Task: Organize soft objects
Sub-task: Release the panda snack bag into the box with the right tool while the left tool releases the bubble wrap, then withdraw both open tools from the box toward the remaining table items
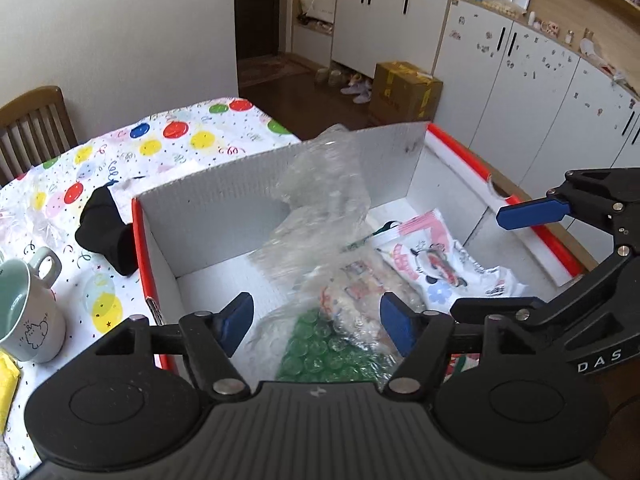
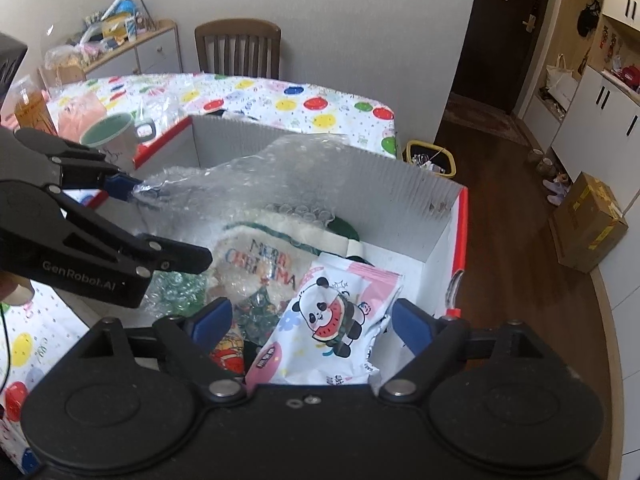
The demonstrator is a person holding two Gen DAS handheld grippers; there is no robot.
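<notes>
Both hand-held grippers, left (image 1: 316, 328) and right (image 2: 310, 326), hung with jaws spread and empty above a white box (image 1: 224, 184) holding bubble wrap (image 1: 320, 200) and a panda pouch (image 2: 332, 320).

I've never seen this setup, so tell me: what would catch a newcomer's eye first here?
The open white box with red edges on the balloon-print tablecloth, stuffed with crumpled clear bubble wrap. A panda-printed packet lies at its right side. Both the left hand-held gripper and right hand-held gripper hover open above it.
</notes>
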